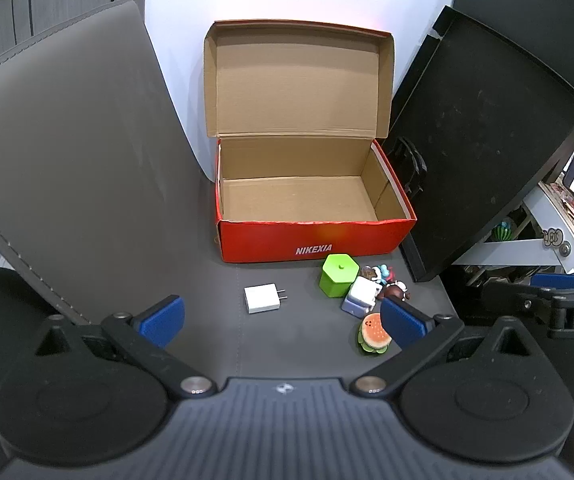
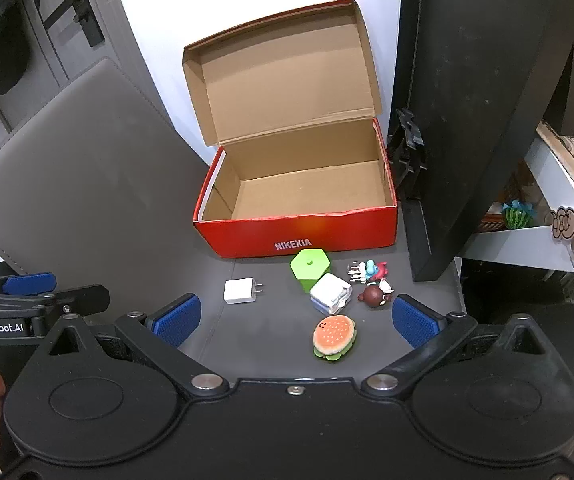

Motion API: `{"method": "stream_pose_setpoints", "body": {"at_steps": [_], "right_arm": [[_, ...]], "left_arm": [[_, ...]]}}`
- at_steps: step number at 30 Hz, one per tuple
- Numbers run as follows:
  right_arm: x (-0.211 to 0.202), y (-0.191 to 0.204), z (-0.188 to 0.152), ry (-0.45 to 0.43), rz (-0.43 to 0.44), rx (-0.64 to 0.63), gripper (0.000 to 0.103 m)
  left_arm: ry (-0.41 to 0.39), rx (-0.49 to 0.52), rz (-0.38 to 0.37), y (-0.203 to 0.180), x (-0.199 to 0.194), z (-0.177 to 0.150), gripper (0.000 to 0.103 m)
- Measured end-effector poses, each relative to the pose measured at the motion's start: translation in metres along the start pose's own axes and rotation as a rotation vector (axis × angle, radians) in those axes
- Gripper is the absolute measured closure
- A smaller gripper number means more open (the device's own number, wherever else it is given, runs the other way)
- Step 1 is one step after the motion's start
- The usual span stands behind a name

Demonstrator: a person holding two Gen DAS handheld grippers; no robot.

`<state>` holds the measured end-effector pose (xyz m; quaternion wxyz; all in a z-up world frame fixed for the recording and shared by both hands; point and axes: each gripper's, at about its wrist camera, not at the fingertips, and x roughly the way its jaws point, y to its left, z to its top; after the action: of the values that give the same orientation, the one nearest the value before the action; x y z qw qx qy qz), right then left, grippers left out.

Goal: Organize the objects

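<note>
Left wrist view: left gripper (image 1: 281, 322) is hanging wide open, nothing held, white charger (image 1: 262, 298) sitting centre frame below the empty red box (image 1: 315, 236). I'd be dropping straight over it.

Right wrist view: right gripper (image 2: 295, 318) is gaping empty too, burger toy (image 2: 334, 337) lying lower centre between its pads. Probably squeezing gently works best.

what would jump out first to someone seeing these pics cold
The open red shoebox at the centre back, its lid up and its inside bare. Just in front of it lies a cluster of small things: a green hexagonal box, a white charger to its left, and a burger toy nearest the open right gripper.
</note>
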<state>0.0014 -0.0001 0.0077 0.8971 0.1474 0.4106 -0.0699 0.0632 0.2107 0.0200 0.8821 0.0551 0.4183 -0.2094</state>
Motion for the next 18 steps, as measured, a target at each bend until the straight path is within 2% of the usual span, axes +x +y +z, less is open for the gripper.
{"method": "stream_pose_setpoints", "body": {"at_steps": [18], "right_arm": [[-0.0022, -0.0021, -0.0048, -0.02, 0.004, -0.005, 0.0]], "left_arm": [[-0.006, 0.0, -0.003, 0.0002, -0.0008, -0.001, 0.0]]}}
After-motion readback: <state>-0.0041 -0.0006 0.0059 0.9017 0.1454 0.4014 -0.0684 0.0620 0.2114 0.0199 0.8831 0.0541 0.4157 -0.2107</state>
